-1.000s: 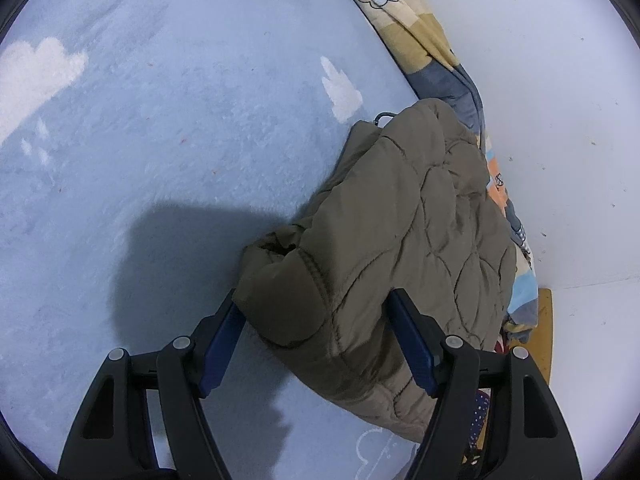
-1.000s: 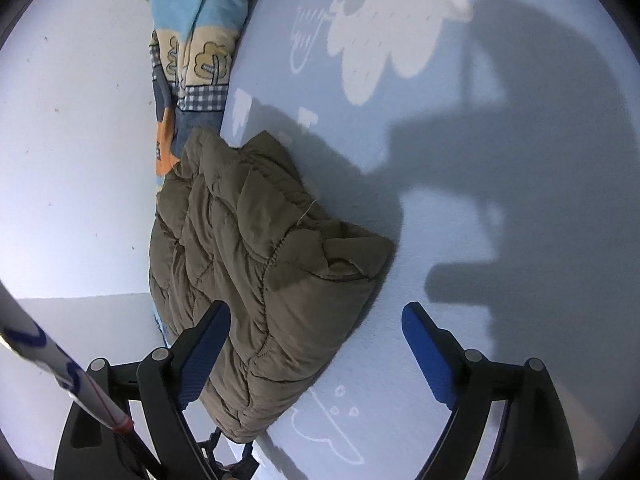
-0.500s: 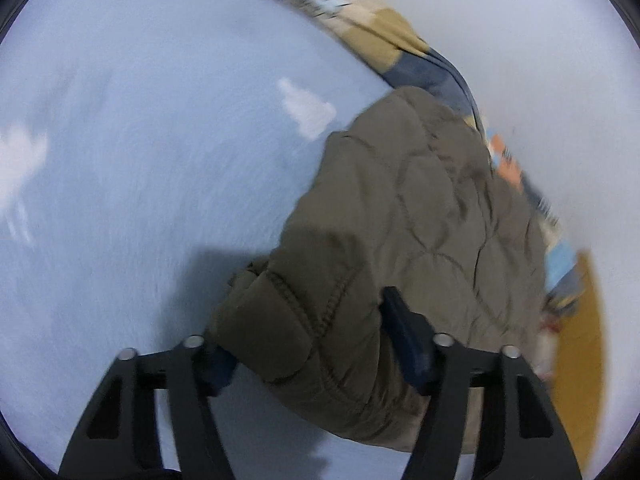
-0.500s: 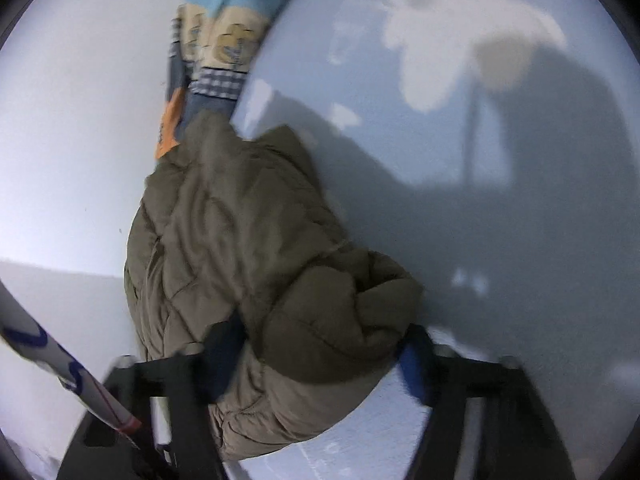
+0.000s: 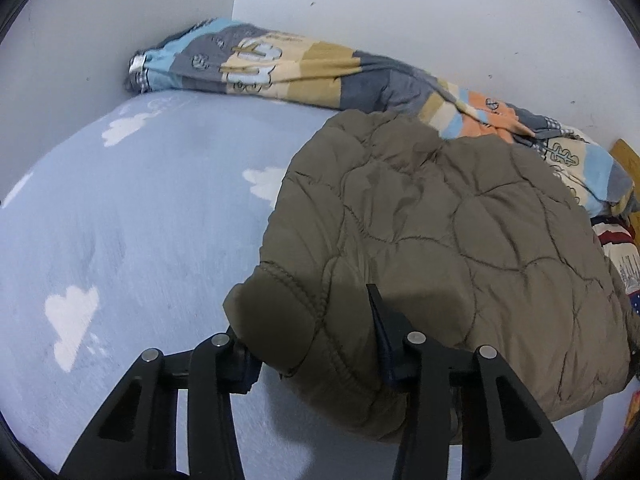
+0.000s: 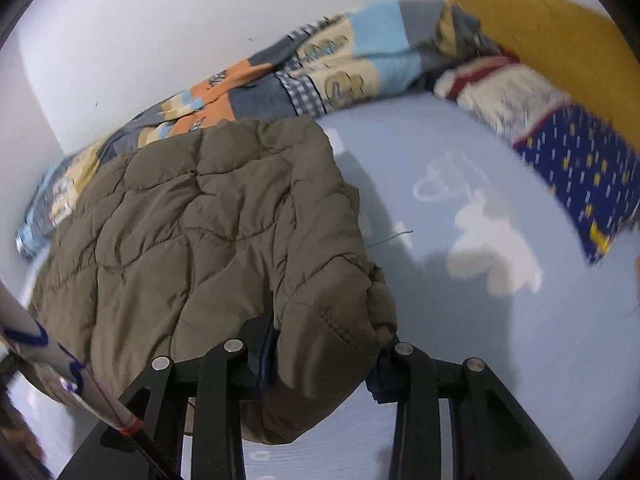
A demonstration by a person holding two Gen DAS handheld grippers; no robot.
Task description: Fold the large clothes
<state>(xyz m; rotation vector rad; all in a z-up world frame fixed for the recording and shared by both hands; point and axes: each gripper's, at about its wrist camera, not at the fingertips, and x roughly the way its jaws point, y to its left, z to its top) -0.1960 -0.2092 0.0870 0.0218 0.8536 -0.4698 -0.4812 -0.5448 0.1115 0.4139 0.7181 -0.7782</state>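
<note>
Both grippers have closed in since a second ago: then the fingers stood spread either side of the jacket's near corners, now each is clamped on one, and the cameras have tipped up so the wall shows.

Left gripper (image 5: 310, 340): fingers pinched on the near-left corner of the jacket (image 5: 440, 248), padded fabric bulging between and over them. Left finger mostly buried under the fold, right one dug into the quilting.

Right gripper (image 6: 324, 356): same, squeezing the near-right corner of the jacket (image 6: 208, 232); both pads hidden by fabric, so contact depth is hard to read.

Jacket is olive, quilted, folded into a thick bundle, lying on the bed sheet (image 5: 140, 220), light blue with white clouds. Near edge looks slightly raised off the sheet, though I can't tell for sure. Far edge touches the patchwork blanket (image 5: 300, 68) bunched along the white wall (image 5: 440, 8).

Right view, far right: navy dotted pillow (image 6: 580, 168) against a yellow headboard (image 6: 560, 28). Right view is motion-blurred.
</note>
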